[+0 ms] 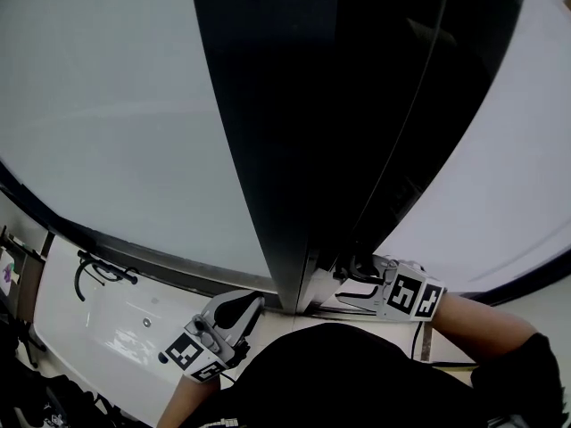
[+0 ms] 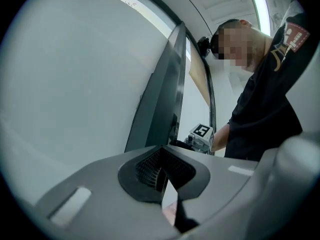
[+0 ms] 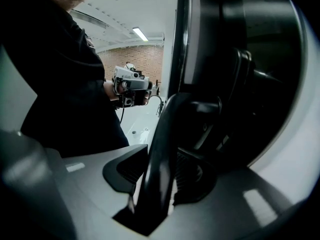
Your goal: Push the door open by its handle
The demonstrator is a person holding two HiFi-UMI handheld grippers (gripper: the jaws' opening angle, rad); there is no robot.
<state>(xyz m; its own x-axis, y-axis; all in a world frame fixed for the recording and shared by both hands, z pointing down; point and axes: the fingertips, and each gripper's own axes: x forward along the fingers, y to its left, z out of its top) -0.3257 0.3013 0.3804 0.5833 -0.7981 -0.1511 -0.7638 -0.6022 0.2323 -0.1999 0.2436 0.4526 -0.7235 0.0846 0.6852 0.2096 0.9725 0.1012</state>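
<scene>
here the right tool is clamping the handle at the door edge while the left tool is hanging shut and empty, so an off-axis push is probably risking the grip slipping free.

– What colour is the door?
– Black, and so is its handle. The panels on either side of it are pale grey-white.
– And your own tools?
– My left gripper is mid-grey with black ribbed pads. My right gripper is the same grey with the same black. Each carries a cube patterned with black-and-white square markers.
– Anything warmer in sight?
– A red-brown brick wall, and a red-and-white patch on my black shirt. The floor is white.
</scene>
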